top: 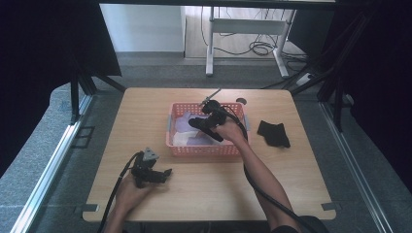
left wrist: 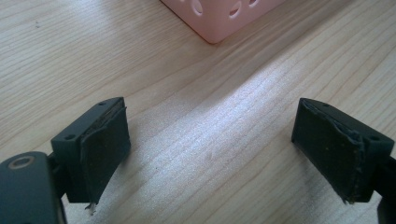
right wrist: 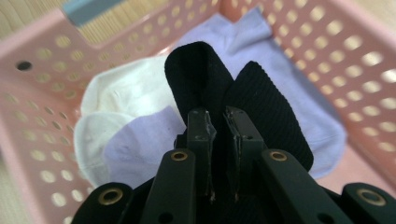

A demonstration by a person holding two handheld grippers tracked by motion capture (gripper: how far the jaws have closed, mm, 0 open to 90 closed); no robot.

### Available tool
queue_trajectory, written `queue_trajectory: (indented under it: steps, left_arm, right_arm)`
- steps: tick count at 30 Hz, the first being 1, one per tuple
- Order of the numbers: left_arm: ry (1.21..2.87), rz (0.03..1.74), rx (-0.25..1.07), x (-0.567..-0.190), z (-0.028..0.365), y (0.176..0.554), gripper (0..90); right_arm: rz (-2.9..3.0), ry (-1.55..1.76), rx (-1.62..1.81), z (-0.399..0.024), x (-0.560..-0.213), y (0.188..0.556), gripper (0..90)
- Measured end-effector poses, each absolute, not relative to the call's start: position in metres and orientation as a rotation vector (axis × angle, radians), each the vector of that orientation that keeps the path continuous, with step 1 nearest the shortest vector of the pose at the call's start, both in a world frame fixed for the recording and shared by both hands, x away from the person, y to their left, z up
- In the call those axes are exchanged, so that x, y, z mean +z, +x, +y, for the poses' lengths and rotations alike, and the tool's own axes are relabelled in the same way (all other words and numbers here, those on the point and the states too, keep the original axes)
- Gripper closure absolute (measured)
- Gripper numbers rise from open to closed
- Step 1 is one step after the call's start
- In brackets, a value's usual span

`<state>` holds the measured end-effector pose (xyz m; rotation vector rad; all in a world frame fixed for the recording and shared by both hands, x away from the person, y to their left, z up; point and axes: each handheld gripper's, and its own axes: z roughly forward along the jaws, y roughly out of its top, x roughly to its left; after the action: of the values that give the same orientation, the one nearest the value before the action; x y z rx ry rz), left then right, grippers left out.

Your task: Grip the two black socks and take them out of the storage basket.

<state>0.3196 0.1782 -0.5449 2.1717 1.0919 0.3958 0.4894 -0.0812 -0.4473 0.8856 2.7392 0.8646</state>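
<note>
A pink perforated basket (top: 206, 150) stands in the middle of the wooden table (top: 204, 194). My right gripper (top: 195, 122) hovers over the basket, shut on a folded black ribbed sock (right wrist: 261, 102); in the right gripper view the gripper's tips (right wrist: 219, 114) pinch the fabric. Below it in the basket (right wrist: 37, 84) lie a lavender sock (right wrist: 289, 60) and a white sock (right wrist: 121, 93). My left gripper (top: 166, 173) rests near the table's front left, open, with bare wood between its pads (left wrist: 102, 149). The basket's corner (left wrist: 219, 14) lies just ahead of it.
A second black sock (top: 274, 133) lies flat on the table to the right of the basket. A small dark round patch (top: 241, 101) sits behind the basket. Beyond the table stand a white desk frame (top: 210, 43) and floor cables (top: 262, 48).
</note>
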Motion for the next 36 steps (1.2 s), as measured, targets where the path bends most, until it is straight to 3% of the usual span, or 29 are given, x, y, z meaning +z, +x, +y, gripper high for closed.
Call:
queue_trajectory:
  steps: [15, 36]
  left_arm:
    - [2.168, 1.094, 0.399, -0.545, 0.178, 0.320, 11.0]
    - [2.169, 1.093, 0.400, -0.545, 0.178, 0.320, 11.0]
  right_arm:
    - [2.645, 0.850, 0.953, -0.095, -0.396, 0.476, 80.8]
    - [2.562, 0.863, 0.968, -0.124, -0.366, 0.467, 80.8]
